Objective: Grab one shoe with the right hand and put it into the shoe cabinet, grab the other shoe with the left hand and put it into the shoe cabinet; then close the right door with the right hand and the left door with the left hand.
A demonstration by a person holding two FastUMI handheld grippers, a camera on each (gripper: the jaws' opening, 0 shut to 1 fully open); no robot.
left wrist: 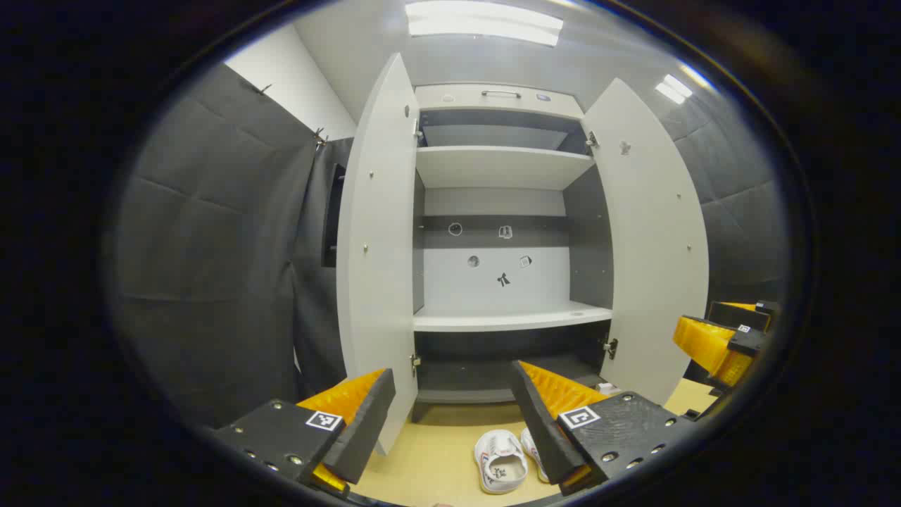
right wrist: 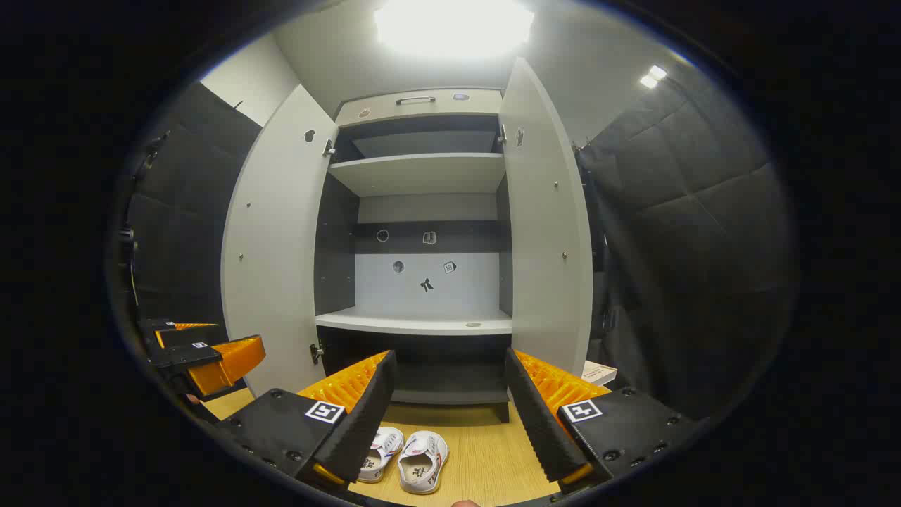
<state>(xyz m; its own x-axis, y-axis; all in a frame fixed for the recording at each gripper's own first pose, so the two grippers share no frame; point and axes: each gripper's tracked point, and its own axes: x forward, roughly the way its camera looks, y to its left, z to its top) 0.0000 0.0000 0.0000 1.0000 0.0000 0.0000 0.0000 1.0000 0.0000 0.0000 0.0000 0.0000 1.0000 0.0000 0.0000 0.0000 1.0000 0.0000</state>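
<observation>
Presently both doors of the shoe cabinet [right wrist: 422, 232] stand open, 2 shoes [right wrist: 405, 458] lie together on the floor before it, and the right gripper [right wrist: 447, 415], fingers spread and empty, should descend squarely over 1 shoe only.

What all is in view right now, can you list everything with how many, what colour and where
shoes: two, white, side by side on the wooden floor before the cabinet
shoe cabinet: one, grey-white, empty shelves
doors: two, grey-white, both open
floor: light wood
small box: one, pale, by the right door's foot
padded walls: dark grey, both sides
left gripper: open, empty
right gripper: open, empty
</observation>
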